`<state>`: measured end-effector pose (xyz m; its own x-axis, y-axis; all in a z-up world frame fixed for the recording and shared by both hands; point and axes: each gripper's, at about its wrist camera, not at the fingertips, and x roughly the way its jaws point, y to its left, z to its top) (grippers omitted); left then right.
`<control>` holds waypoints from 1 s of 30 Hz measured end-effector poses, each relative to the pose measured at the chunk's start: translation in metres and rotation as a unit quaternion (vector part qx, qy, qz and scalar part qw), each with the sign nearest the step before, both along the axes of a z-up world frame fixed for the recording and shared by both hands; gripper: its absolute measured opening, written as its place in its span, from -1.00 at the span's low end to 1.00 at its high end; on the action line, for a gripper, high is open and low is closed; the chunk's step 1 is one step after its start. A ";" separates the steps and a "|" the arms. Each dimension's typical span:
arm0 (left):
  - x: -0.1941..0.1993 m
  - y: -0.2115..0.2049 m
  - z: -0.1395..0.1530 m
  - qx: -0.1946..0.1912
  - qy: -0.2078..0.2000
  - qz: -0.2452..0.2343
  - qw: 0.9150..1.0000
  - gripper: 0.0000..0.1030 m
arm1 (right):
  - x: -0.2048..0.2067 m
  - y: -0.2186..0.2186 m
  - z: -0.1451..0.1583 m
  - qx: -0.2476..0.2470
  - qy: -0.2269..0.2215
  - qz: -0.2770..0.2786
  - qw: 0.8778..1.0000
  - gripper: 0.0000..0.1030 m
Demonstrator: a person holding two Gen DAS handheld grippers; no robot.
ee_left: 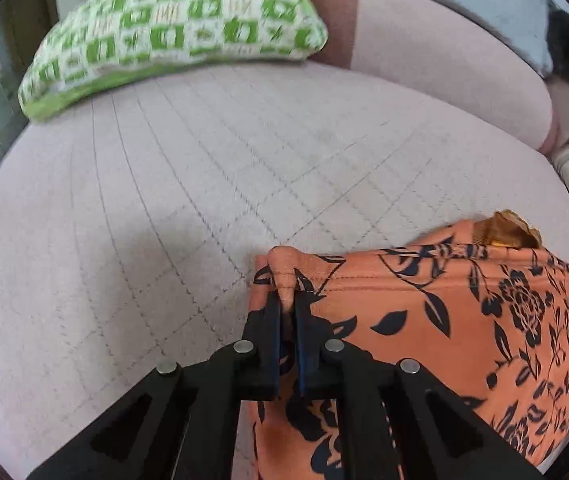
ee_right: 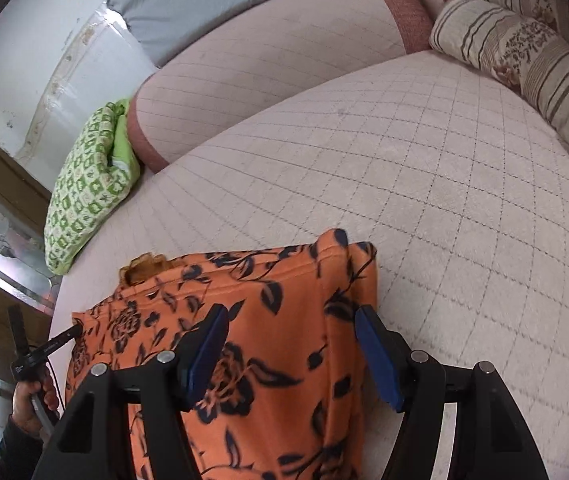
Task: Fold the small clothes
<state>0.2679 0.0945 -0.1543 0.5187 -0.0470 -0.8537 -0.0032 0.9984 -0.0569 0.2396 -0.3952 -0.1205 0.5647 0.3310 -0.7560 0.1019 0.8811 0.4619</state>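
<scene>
Hand-held gripper on the left (ee_left: 287, 300) is pinched shut on a bunched corner of an orange garment with a black floral print (ee_left: 444, 320), at its far left edge. The right hand-held gripper (ee_right: 290, 320) hangs over the same garment (ee_right: 252, 340) with its blue-padded jaws wide apart and nothing between them; the cloth lies under them, not gripped.

The garment lies on a pale quilted sofa seat (ee_left: 164, 220), near the front edge, its long side running across between the two grippers. Its free far right corner (ee_right: 348, 246) sits just ahead of the right gripper, slightly toward the right jaw. That corner looks like the next thing to take, and the right hand is the nearer one. A frilled tan trim (ee_left: 504, 228) peeks out along the far hem.

A green-and-white patterned cushion (ee_left: 172, 28) rests at the back left of the seat, well apart from the garment, and a striped cushion (ee_right: 524, 60) at the right. The person's left hand (ee_right: 30, 404) shows in the right view. No readable writing or brand is visible; small print on the left gripper's handle is too small to read.
</scene>
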 end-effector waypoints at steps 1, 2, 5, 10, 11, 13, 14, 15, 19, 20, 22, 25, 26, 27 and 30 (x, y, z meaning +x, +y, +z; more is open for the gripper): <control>0.001 0.000 0.000 0.000 -0.002 0.001 1.000 -0.90 | 0.006 0.001 -0.003 -0.007 0.004 0.003 1.000 0.31; 0.000 -0.001 0.000 0.004 -0.006 -0.001 1.000 -0.91 | 0.012 0.004 -0.007 -0.015 0.009 0.007 1.000 0.28; 0.000 -0.003 0.008 0.020 -0.026 0.003 0.999 -0.93 | 0.029 0.009 -0.017 -0.049 0.035 0.020 0.998 -0.85; 0.004 0.009 0.004 0.016 -0.033 0.031 0.999 -0.94 | 0.020 0.015 0.006 -0.119 -0.019 -0.003 0.993 -0.87; 0.006 0.007 -0.010 0.029 -0.020 0.036 0.999 -0.93 | 0.029 0.016 -0.010 -0.128 0.010 0.005 0.992 -0.85; 0.002 0.002 -0.007 0.047 -0.031 0.036 0.998 -0.92 | 0.039 0.009 -0.039 -0.093 0.051 0.014 0.994 -0.77; 0.000 0.002 -0.003 0.046 -0.034 0.037 0.998 -0.91 | 0.037 0.004 -0.039 -0.081 0.043 0.004 0.996 -0.74; -0.005 0.004 0.006 0.035 -0.045 0.038 0.998 -0.85 | 0.031 -0.002 -0.032 -0.068 0.031 -0.014 0.997 -0.66; -0.028 0.008 0.033 0.039 -0.074 0.046 0.995 -0.79 | 0.005 -0.008 0.009 -0.088 -0.017 -0.042 0.995 -0.56; -0.036 0.008 0.040 0.038 -0.079 0.043 0.995 -0.77 | -0.003 -0.006 0.019 -0.080 -0.031 -0.037 0.996 -0.56; -0.055 0.005 0.051 0.046 -0.088 0.039 0.994 -0.65 | -0.027 0.003 0.040 -0.045 -0.055 -0.021 0.997 -0.50; -0.082 -0.007 0.058 0.049 -0.089 0.043 0.994 -0.18 | -0.060 0.025 0.048 -0.003 -0.066 0.020 0.998 0.31; -0.094 -0.012 0.059 0.047 -0.091 0.045 0.994 -0.09 | -0.069 0.031 0.045 0.005 -0.067 0.029 0.997 0.57; -0.101 -0.015 0.059 0.049 -0.089 0.049 0.994 -0.06 | -0.081 0.039 0.039 0.010 -0.069 0.040 0.997 0.57; -0.118 -0.028 0.053 0.048 -0.078 0.043 0.995 -0.05 | -0.083 0.050 0.010 -0.001 -0.030 0.047 0.998 0.57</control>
